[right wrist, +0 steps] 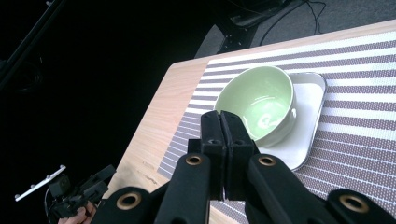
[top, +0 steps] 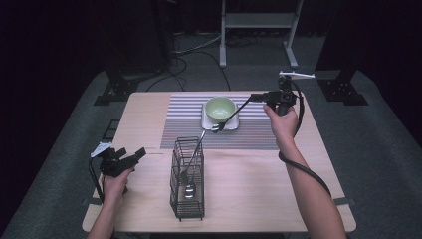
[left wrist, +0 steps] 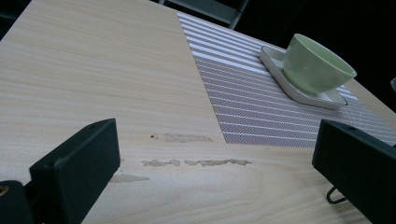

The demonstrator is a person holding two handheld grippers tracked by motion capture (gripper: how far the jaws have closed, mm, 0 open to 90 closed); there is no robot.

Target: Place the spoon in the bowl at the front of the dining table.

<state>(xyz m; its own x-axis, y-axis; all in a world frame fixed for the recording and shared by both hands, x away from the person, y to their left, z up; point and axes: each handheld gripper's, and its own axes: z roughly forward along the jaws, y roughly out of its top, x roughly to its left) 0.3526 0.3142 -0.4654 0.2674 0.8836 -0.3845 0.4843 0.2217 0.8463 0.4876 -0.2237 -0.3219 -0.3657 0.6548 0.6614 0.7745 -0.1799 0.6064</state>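
Metal spoon [top: 230,117], high view: the right claw [top: 254,97] pinches its handle end, the head hanging over the tray [top: 233,124] beside the bowl [top: 220,108], mid-surface towards the far edge. Basket [top: 187,179] stands near the front edge. Left claw [top: 141,153] hovers spread.

Left gripper view: jaws wide apart.

Right gripper view: jaws pressed together. Judged stiff, light, slippery; grip the handle.

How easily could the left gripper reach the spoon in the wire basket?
Probably yes: the left gripper stands open, the table between is bare, and the spoon handle sticks out above the basket.
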